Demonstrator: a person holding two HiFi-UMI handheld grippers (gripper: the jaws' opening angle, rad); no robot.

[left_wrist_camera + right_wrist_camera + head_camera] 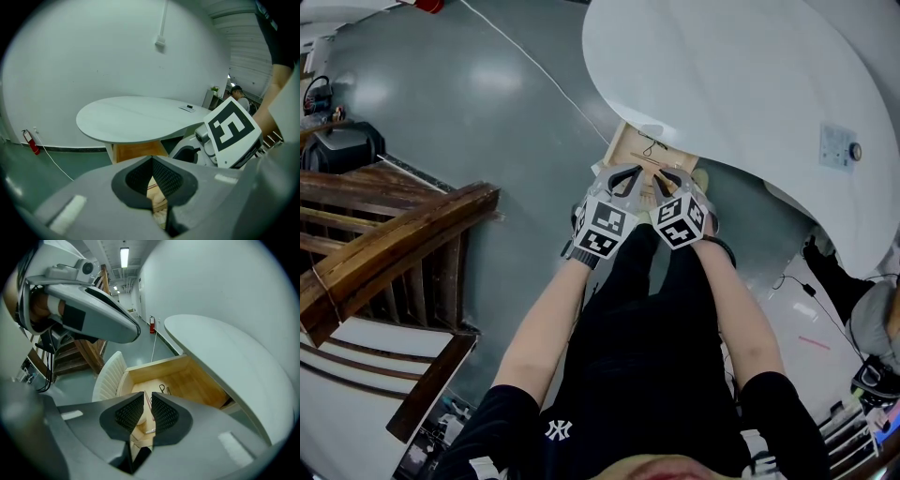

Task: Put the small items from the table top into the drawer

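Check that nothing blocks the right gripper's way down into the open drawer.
Nothing visible does. The right gripper hangs directly over the open drawer, a thin pink stick showing in the gap between its jaws. The white tabletop covers only the drawer's far part, and the left gripper is alongside.

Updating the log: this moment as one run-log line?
drawer: open, dark looped item inside | left gripper: shut, empty, above drawer | right gripper: jaws slightly apart above drawer | white table: small item on top
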